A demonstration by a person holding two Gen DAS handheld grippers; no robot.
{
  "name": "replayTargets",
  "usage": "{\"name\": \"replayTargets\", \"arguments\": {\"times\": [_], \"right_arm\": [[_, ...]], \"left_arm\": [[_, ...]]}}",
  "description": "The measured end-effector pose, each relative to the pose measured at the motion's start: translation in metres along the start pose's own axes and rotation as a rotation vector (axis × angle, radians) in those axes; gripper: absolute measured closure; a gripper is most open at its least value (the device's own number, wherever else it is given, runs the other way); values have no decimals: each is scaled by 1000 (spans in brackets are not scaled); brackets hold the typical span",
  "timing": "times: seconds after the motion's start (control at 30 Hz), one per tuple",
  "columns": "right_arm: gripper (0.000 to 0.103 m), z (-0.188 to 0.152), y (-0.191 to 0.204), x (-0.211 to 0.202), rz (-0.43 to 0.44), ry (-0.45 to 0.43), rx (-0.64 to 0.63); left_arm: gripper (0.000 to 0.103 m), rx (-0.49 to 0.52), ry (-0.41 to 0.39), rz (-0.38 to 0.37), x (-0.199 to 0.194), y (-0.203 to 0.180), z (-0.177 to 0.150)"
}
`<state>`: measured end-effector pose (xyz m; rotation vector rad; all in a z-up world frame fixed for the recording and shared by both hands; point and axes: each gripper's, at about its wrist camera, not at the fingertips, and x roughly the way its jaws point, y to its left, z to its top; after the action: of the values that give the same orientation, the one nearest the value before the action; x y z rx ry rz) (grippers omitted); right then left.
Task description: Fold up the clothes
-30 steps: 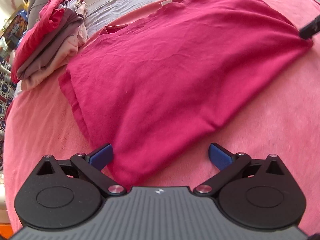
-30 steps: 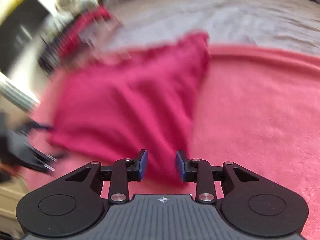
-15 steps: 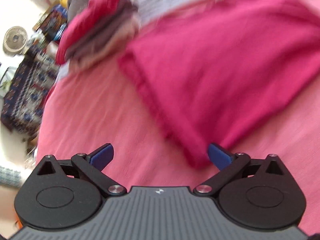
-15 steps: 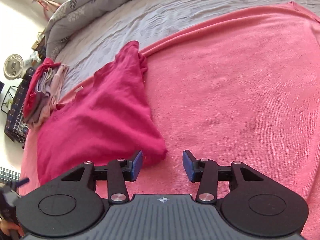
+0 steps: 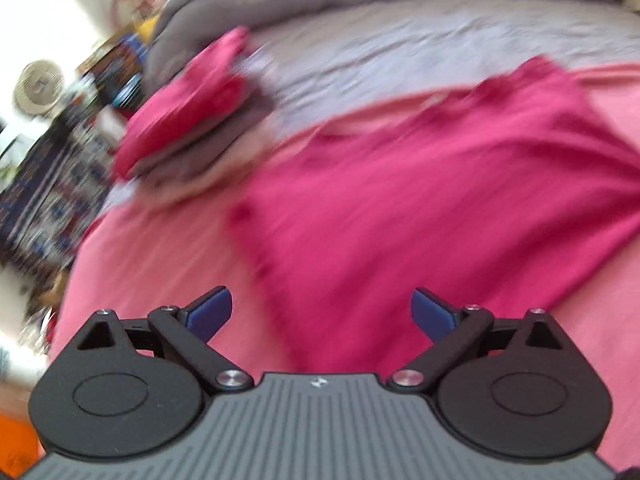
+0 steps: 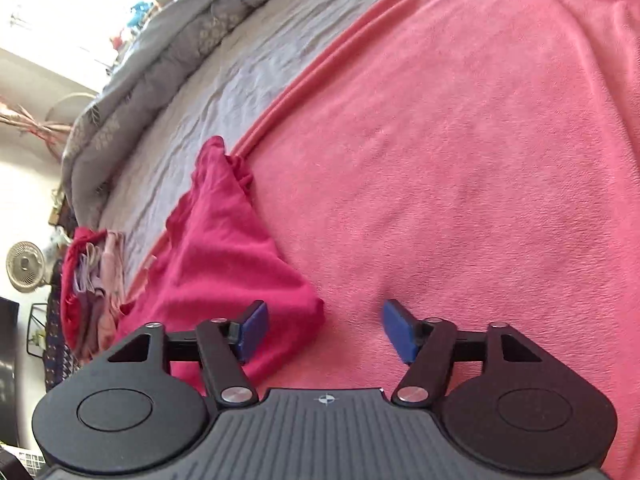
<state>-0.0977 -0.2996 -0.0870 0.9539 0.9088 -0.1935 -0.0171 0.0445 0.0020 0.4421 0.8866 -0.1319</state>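
Observation:
A magenta garment [image 5: 420,184] lies folded flat on the pink blanket [image 5: 168,248]; the left wrist view is blurred. My left gripper [image 5: 322,312] is open and empty, just above the garment's near corner. In the right wrist view the same garment [image 6: 228,256] lies to the left, with its near corner by my left blue fingertip [image 6: 252,330]. My right gripper [image 6: 324,330] is open and empty over the bare pink blanket [image 6: 460,160].
A stack of folded clothes [image 5: 192,116], red on top, sits at the far left on the grey sheet [image 5: 400,40]; it also shows in the right wrist view [image 6: 94,292]. A grey duvet [image 6: 168,64] lies bunched at the back. A fan [image 6: 24,266] and clutter stand beyond the bed's left edge.
My right gripper has let go of the garment corner, opened wide and swung right over the bare blanket. My left gripper has stayed open and shifted over the garment's near corner.

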Motion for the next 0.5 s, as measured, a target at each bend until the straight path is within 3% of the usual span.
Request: {"name": "replayTargets", "arguments": {"times": [0.13,0.27,0.33,0.37,0.43,0.5], "right_arm": [[34,-4,15,11,13,-14,-55],[30,-9,34,28,14,-31,-183],[20,-9,39,35,28,-44,-216],[20,-8,39,35,42,-39,-195],[27,-6,36,35,106,4,-140],[36,-8,30,35,192,78,-77]], "left_arm": [[5,82,-104,-112,14,-55,23],[3,147,7,-144,45,-90,15],[3,86,2,-160,43,-83,12],[3,43,27,-183,45,-78,11],[3,-39,80,-226,49,-68,11],[2,-37,82,-230,50,-68,11]]}}
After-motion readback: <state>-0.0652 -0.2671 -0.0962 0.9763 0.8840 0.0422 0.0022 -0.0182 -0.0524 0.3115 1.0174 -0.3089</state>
